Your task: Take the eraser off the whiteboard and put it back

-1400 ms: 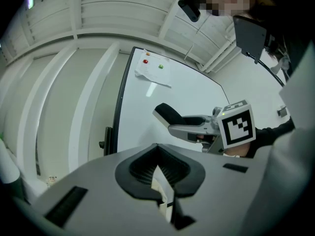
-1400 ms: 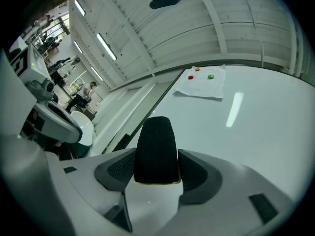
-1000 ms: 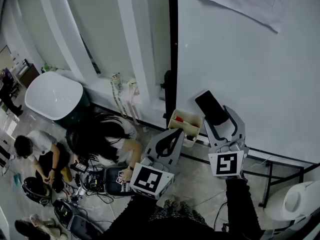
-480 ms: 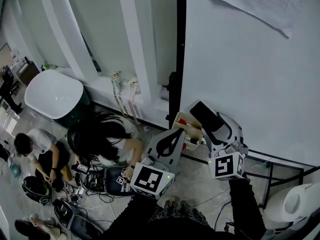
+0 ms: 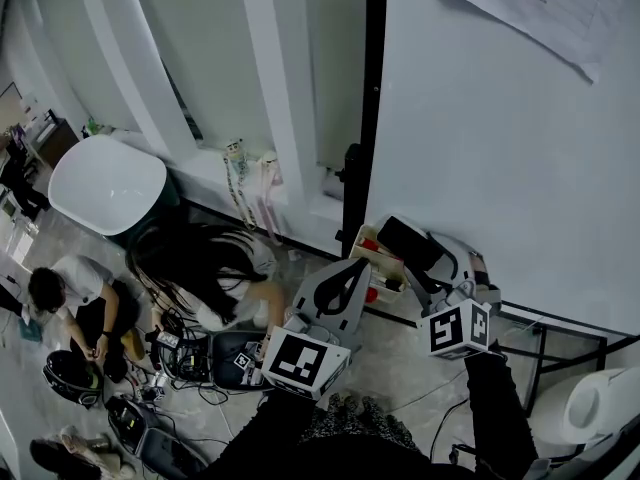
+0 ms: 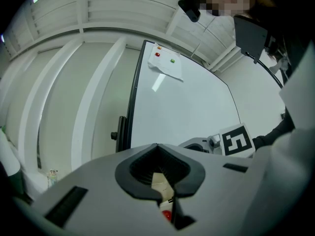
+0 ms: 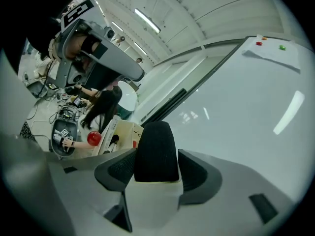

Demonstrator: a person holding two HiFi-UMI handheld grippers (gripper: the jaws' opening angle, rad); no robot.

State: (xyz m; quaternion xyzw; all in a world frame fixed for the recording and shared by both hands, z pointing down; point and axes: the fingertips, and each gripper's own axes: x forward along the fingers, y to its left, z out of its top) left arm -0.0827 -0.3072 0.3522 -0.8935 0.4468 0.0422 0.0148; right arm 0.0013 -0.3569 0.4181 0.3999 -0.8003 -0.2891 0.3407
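The large white whiteboard (image 5: 500, 148) on its black frame was seen bare at its lower part, with no eraser resting on it. The right tongs (image 5: 432, 260) were clamped on the black felt eraser with a white back (image 7: 156, 151), which was held just off the whiteboard near its lower left corner. The first half of the task was therefore judged done, and setting the eraser back against the whiteboard was left. The left tongs (image 6: 158, 171) were closed with nothing gripped, held level beside the right tongs.

A white paper sheet (image 5: 530, 8) was fixed high on the whiteboard, well apart from the eraser. People (image 5: 205, 273) were seated on the floor among cables, to the left. A cream open box (image 5: 372, 255) holding a small red item (image 5: 370, 245) sat just beside the eraser and could be knocked.
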